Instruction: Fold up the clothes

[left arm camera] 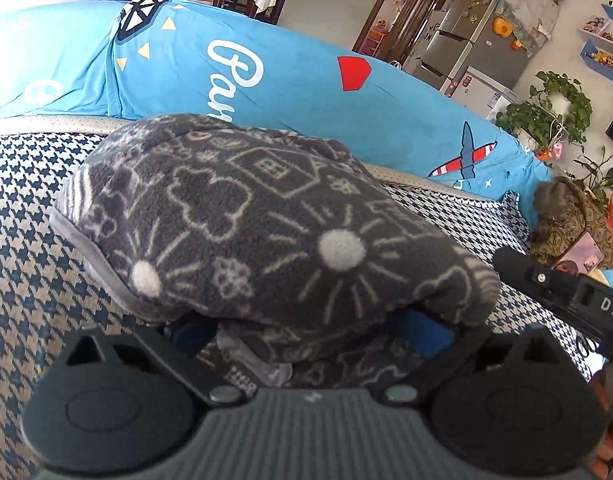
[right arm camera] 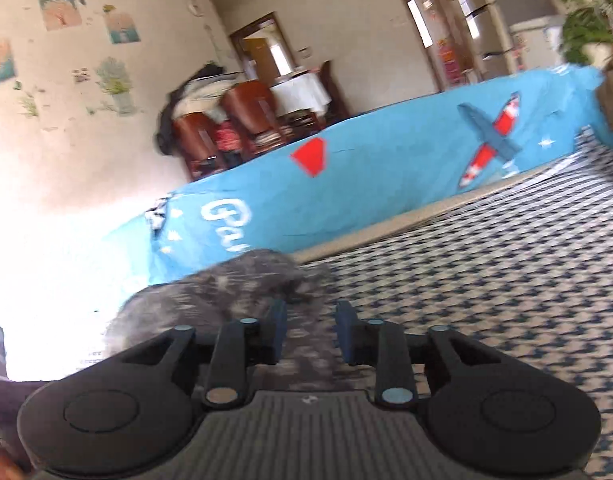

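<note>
A grey fleece garment [left arm camera: 266,216] with a white doodle print lies bunched over my left gripper [left arm camera: 310,332]. Its jaws stand wide, and the thick fabric fills the gap between the blue pads [left arm camera: 432,330] and hides the fingertips. In the right wrist view, which is blurred, the same garment [right arm camera: 226,284] sits ahead and to the left on the seat. My right gripper [right arm camera: 311,328] is just behind it. Its blue pads [right arm camera: 278,326] stand apart and do not press on the fabric that shows through the gap. The right tool's black body [left arm camera: 566,292] enters the left wrist view from the right.
The sofa seat [left arm camera: 34,240] has a navy and cream houndstooth cover. A blue printed cover [left arm camera: 306,92] runs along the backrest. A brown cushion [left arm camera: 566,224] with a phone [left arm camera: 582,254] lies at the seat's right end. Chairs [right arm camera: 246,120] and a fridge [left arm camera: 466,40] stand behind.
</note>
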`<state>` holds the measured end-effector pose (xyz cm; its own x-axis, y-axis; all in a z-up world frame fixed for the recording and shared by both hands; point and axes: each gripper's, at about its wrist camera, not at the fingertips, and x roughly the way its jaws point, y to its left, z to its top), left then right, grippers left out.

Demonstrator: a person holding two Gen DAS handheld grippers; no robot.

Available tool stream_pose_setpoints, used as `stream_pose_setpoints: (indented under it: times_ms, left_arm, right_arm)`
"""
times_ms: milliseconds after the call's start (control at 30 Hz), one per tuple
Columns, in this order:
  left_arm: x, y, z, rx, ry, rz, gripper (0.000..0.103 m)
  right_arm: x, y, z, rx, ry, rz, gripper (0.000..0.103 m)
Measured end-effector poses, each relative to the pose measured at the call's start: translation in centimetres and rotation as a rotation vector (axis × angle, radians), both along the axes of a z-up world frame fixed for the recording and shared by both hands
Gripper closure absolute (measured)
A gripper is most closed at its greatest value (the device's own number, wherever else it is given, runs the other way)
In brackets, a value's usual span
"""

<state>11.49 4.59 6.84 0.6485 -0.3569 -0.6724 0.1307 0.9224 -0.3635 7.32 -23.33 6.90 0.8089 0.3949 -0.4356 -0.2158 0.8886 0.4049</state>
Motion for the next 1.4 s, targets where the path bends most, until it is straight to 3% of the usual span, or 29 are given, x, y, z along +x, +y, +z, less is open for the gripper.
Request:
stream_pose_setpoints:
  times_ms: [133, 333, 500, 633, 700, 733, 833, 900, 1133, 1267, 1400]
  left_arm:
    - [-0.2, -0.3, -0.1, 0.015, -0.016, -0.005, 0.003]
    - [-0.6, -0.4, -0.3, 0.030, -0.030, -0.014, 0.003]
    - [-1.0, -1.2, 0.0, 0.064, -0.066, -0.036, 0.003]
    - [-1.3, -1.8, 0.0, 0.079, -0.084, -0.052, 0.003]
    - [-1.5, -2.0, 0.0, 0.088, -0.093, -0.063, 0.003]
    - [-1.6, -2.1, 0.0, 0.091, -0.092, -0.069, 0.003]
    - [-2.0, -2.3, 0.0, 0.095, -0.098, -0.081, 0.003]
    - [-2.6, -2.3, 0.6, 0.076, -0.124, -0.106, 0.003]
    - [-6.7, -2.9, 3.1, 0.041, -0.233, -0.191, 0.000]
    - [-8.5, -3.0, 2.9, 0.025, -0.222, -0.200, 0.000]
    - [-9.5, -2.9, 2.2, 0.004, -0.185, -0.189, 0.000]
  right_arm:
    - [1.3, 2.4, -0.2, 0.046, 0.054, 0.137, 0.063]
    - [3.4, 3.1, -0.6, 0.119, 0.099, 0.198, 0.057]
    - [3.1, 2.4, 0.5, 0.143, 0.024, 0.229, 0.022]
    - [3.5, 4.0, -0.3, 0.075, 0.068, 0.291, 0.020]
    - [3.9, 4.8, -1.2, 0.047, 0.107, 0.298, 0.025]
    - [3.9, 5.2, -1.5, 0.032, 0.113, 0.301, 0.041]
    - [4.0, 6.2, -2.3, -0.013, 0.131, 0.308, 0.073]
    - [3.6, 5.6, -2.0, -0.013, 0.108, 0.277, 0.079]
    - [1.8, 0.4, 0.1, 0.060, 0.013, 0.058, 0.081]
    - [0.7, -3.1, 1.0, 0.062, -0.011, -0.122, 0.081]
    - [-0.3, -5.3, 1.3, 0.057, 0.014, -0.224, 0.076]
